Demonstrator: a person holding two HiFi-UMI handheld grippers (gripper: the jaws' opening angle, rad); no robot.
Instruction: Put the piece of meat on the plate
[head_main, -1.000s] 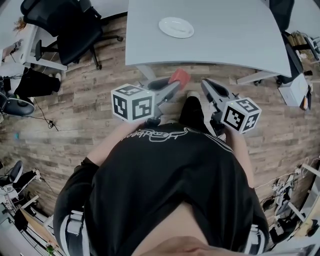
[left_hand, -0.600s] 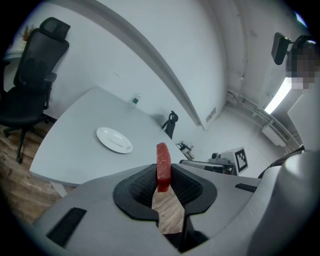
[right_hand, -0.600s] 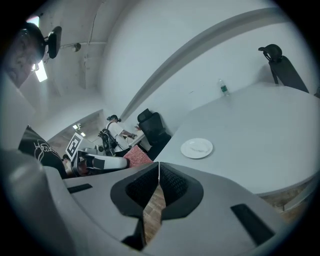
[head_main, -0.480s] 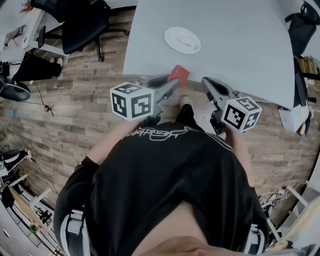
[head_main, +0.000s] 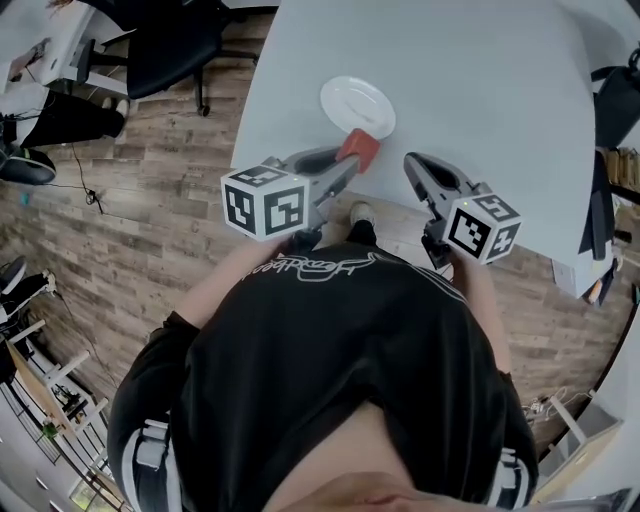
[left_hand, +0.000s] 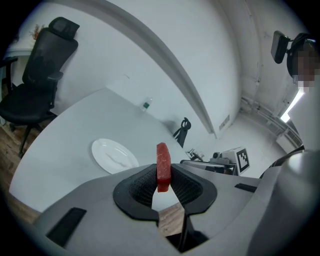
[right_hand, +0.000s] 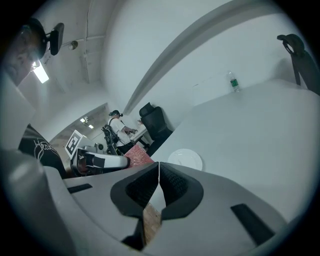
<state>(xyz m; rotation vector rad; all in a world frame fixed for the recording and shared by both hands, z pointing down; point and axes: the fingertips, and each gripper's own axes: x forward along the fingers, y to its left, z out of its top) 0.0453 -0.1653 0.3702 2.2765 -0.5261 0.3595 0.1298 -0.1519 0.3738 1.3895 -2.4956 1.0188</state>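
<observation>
A flat red piece of meat (head_main: 360, 150) stands on edge between the pads of my left gripper (head_main: 352, 158), which is shut on it; in the left gripper view the meat (left_hand: 163, 166) sticks up above the jaws. The white plate (head_main: 357, 106) lies on the grey table (head_main: 480, 80) just beyond the meat, near the table's front edge; it also shows as the plate (left_hand: 114, 155) and the plate (right_hand: 185, 159). My right gripper (head_main: 412, 163) hangs at the table edge to the right of the meat, its jaws shut with nothing between them (right_hand: 158, 181).
A black office chair (head_main: 165, 50) stands left of the table on the wooden floor. A small bottle (right_hand: 233, 83) sits at the table's far side. A dark bag (head_main: 612, 95) is at the table's right. A person's shoe (head_main: 361, 213) shows below the table edge.
Both grippers have moved forward from over the wooden floor to the table's front edge. The meat now sits right beside the plate, still clamped in the left gripper.
</observation>
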